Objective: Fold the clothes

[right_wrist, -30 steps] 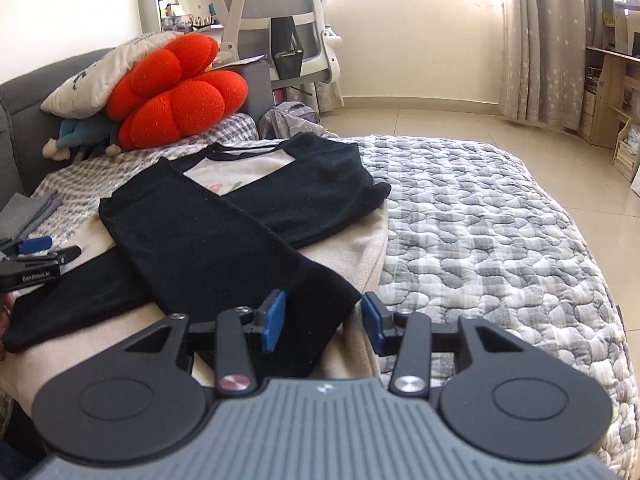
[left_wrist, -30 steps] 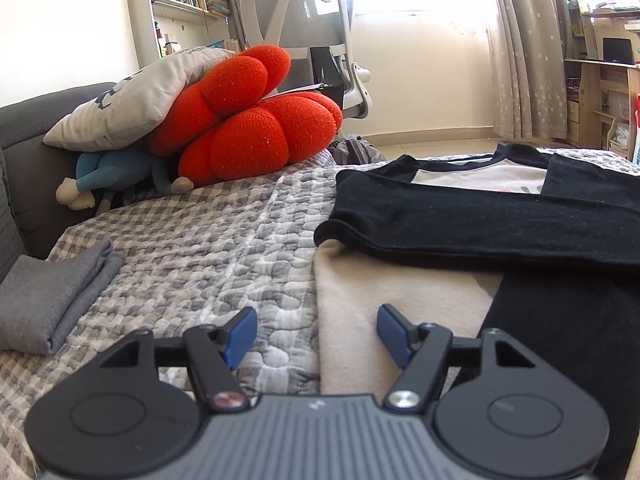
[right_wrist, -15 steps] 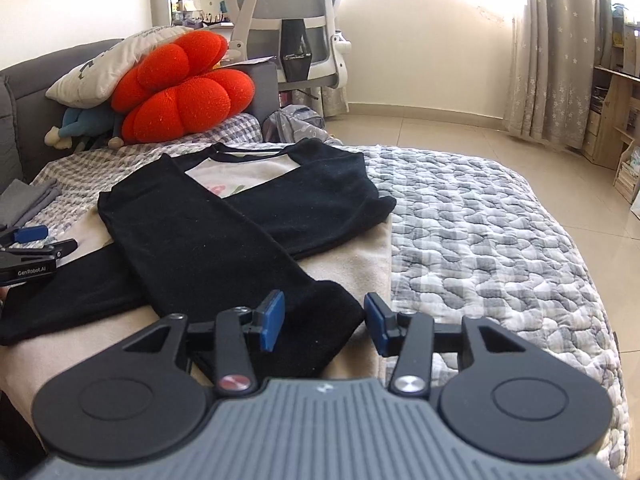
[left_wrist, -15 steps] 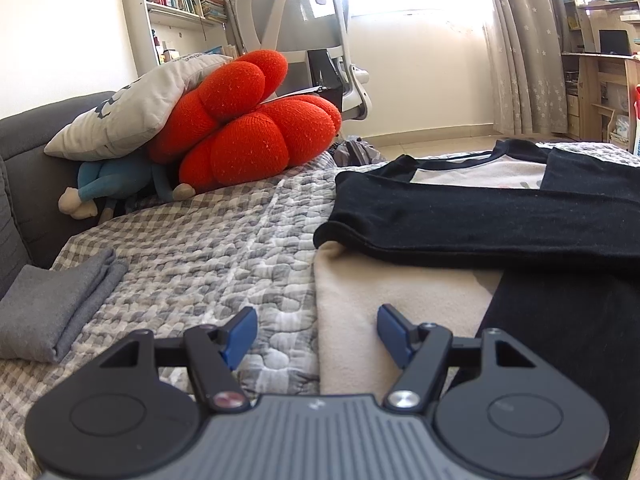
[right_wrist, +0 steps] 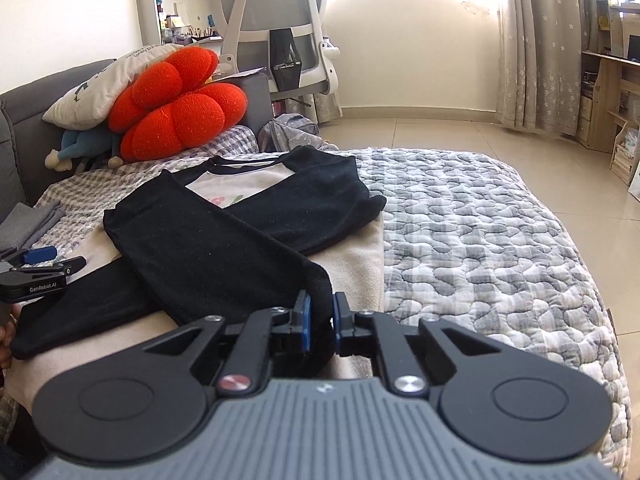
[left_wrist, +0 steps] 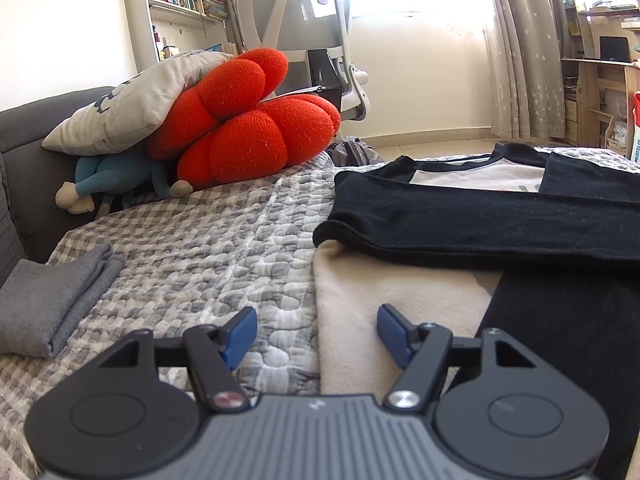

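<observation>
Red cushion [left_wrist: 248,120] and folded grey cloth [left_wrist: 48,300] beside black-sleeved shirt [right_wrist: 224,248].

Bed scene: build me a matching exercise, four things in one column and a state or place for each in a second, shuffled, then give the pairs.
Things
1. left gripper
2. right gripper
3. grey folded cloth
4. red cushion

States or places
A. under a pale pillow at the head of the bed
B. fingers wide apart above the beige garment's edge
C. lying flat on the checked quilt, apart from the shirt
D. fingers closed on the end of the black sleeve

Pairs: 1-B, 2-D, 3-C, 4-A
</observation>
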Available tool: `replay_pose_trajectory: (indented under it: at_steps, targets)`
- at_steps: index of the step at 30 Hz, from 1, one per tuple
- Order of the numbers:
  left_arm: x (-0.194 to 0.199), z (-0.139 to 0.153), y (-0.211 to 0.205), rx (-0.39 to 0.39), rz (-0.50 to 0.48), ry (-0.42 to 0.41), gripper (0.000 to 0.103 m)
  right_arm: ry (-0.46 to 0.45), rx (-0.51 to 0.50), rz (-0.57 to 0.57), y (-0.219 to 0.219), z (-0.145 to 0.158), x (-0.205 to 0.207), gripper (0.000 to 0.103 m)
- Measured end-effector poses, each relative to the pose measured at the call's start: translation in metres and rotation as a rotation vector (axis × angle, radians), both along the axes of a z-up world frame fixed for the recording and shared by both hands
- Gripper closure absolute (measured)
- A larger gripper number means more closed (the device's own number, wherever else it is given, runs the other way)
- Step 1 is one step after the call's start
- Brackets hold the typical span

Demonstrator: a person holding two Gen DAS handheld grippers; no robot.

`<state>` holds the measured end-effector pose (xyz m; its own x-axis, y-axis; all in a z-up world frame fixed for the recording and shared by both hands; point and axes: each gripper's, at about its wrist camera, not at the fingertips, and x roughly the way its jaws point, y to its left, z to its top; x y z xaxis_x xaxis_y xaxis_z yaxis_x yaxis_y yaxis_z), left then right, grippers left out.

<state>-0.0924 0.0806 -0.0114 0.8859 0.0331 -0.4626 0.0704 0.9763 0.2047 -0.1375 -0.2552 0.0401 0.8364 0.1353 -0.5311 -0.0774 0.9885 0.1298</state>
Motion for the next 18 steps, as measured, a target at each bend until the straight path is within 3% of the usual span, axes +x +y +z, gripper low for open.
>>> replay_pose_trajectory:
  at_steps: [10, 18]
  targets:
    - [-0.002, 0.001, 0.007, -0.039, -0.009, 0.01, 0.035, 0.045, 0.107, -0.054, -0.025, 0.0, 0.004, 0.096]
    - [-0.001, 0.002, 0.009, -0.048, -0.014, 0.016, 0.035, 0.069, 0.107, -0.061, -0.026, -0.004, 0.01, 0.093]
